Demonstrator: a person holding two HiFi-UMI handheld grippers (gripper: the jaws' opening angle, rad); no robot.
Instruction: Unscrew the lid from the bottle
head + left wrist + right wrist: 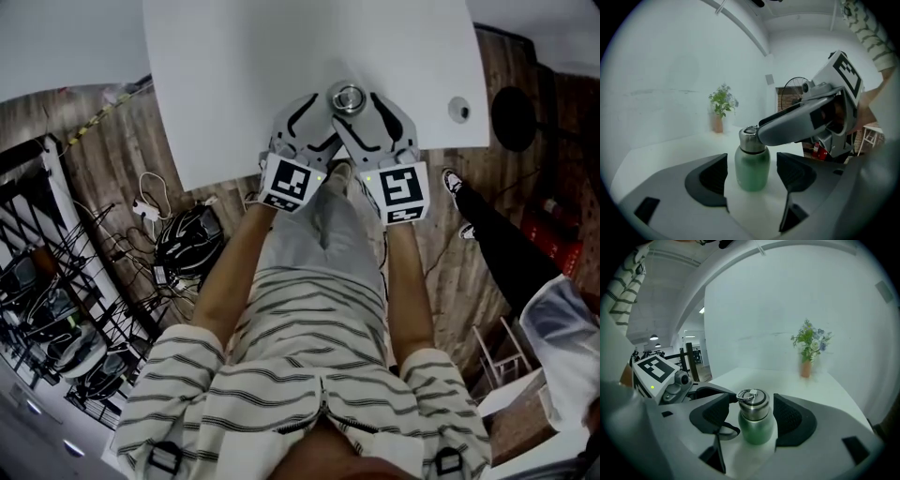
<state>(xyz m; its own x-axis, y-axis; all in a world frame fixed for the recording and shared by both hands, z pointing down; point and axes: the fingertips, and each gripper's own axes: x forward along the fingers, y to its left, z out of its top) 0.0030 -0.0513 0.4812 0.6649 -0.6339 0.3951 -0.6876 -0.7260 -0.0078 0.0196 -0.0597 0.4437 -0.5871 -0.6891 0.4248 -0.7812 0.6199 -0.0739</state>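
A small green bottle (pixel 348 97) with a steel lid (pixel 752 404) stands upright on the white table (pixel 234 84), near its front edge. My left gripper (pixel 323 117) reaches in from the left and is open. Its dark pads (pixel 712 178) flank the green body (pixel 752 168) with a gap on each side. My right gripper (pixel 366 111) comes from the right, also open, and its pads (pixel 790 418) stand beside the lid and neck without touching. In the left gripper view the right gripper's finger (pixel 797 124) lies against the lid (pixel 749 139).
A pot of flowers (pixel 808 350) stands at the far end of the table. A small round object (pixel 458 110) lies on the table's right side. On the wooden floor are a black helmet with cables (pixel 187 239), metal racks (pixel 47 281) and another person's leg (pixel 497 234).
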